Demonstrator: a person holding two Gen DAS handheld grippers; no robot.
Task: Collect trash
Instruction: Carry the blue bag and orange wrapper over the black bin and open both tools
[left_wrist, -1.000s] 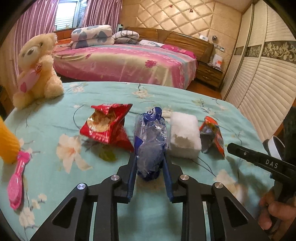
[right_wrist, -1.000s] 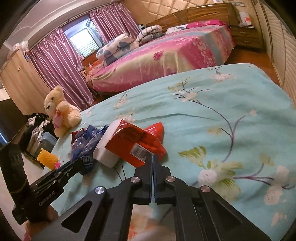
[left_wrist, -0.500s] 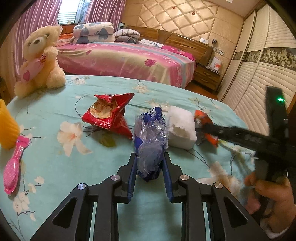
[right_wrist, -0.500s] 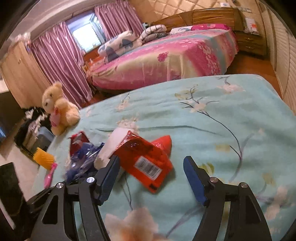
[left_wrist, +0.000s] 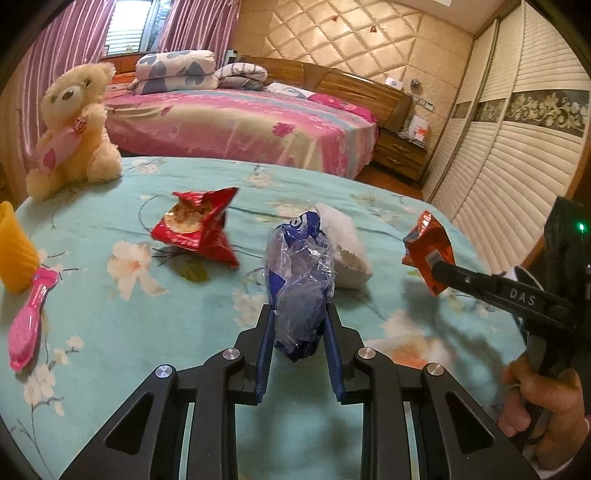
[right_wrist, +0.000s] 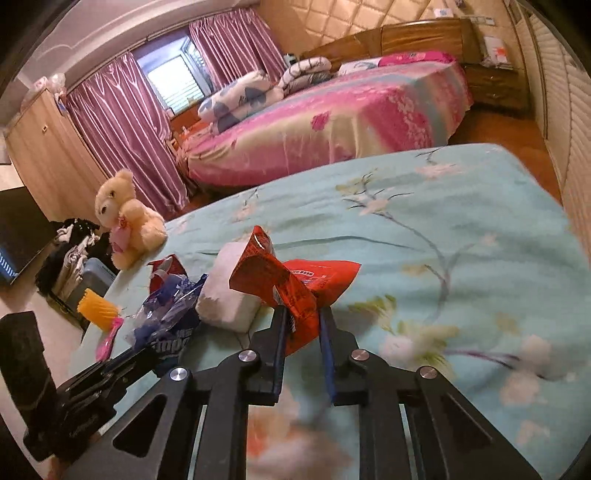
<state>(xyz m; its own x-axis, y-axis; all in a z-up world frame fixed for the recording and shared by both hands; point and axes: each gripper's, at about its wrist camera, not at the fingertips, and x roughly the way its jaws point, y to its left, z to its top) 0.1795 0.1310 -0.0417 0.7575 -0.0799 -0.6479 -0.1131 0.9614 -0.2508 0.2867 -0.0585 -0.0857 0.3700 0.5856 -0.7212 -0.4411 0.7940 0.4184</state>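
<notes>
A crumpled blue-and-clear plastic bag (left_wrist: 301, 291) is clamped in the left gripper (left_wrist: 299, 325) and an orange-red foil wrapper (right_wrist: 291, 291) in the right gripper (right_wrist: 301, 325), presumably for carrying away as trash.

Ahead of the left claw (left_wrist: 299, 325), a white block (left_wrist: 347, 254) blocks 1 o'clock; teal bed (left_wrist: 207, 314) lies open at 9 o'clock.

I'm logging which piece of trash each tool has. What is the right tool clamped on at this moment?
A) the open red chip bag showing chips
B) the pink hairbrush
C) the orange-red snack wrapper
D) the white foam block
C: the right tool pinches the orange-red snack wrapper between its fingers, while the open red chip bag, white foam block and pink hairbrush lie on the bedspread untouched by it.
</notes>
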